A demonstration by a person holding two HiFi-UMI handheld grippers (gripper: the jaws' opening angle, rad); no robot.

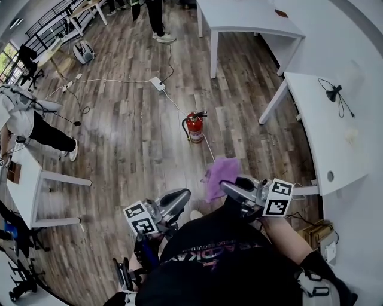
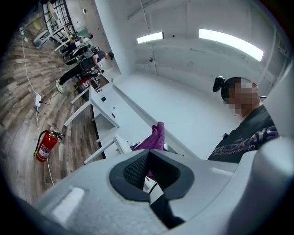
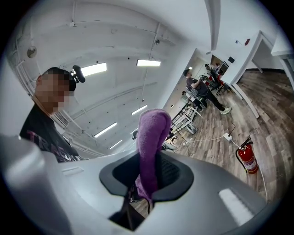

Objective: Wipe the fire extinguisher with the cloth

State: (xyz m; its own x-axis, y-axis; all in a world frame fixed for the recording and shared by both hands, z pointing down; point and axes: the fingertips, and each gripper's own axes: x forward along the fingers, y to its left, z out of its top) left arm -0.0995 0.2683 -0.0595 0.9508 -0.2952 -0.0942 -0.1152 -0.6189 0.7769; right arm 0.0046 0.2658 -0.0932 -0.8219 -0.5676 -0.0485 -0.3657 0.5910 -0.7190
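Head view.
- Red metal fire extinguisher point(image 1: 194, 127) stands upright on the wood-plank floor point(image 1: 131, 137), ahead of both grippers and well apart from them.
- Thin white cable point(image 1: 179, 107) runs on the floor just beside it, coming from the white power strip point(image 1: 158, 83) behind and to its left.
- White rectangular table point(image 1: 251, 18) stands behind it.
- Second white table point(image 1: 326, 137) stands to its right.
- Purple terry cloth point(image 1: 218, 173) sits between the jaws of the right gripper point(image 1: 230, 188).
- Left gripper point(image 1: 179, 200) is to the left of the right gripper.

floor: wood planks point(image 1: 131, 149) | white table point(image 1: 251, 21) top | white desk point(image 1: 326, 140) right | power strip point(image 1: 158, 83) on floor, cabled
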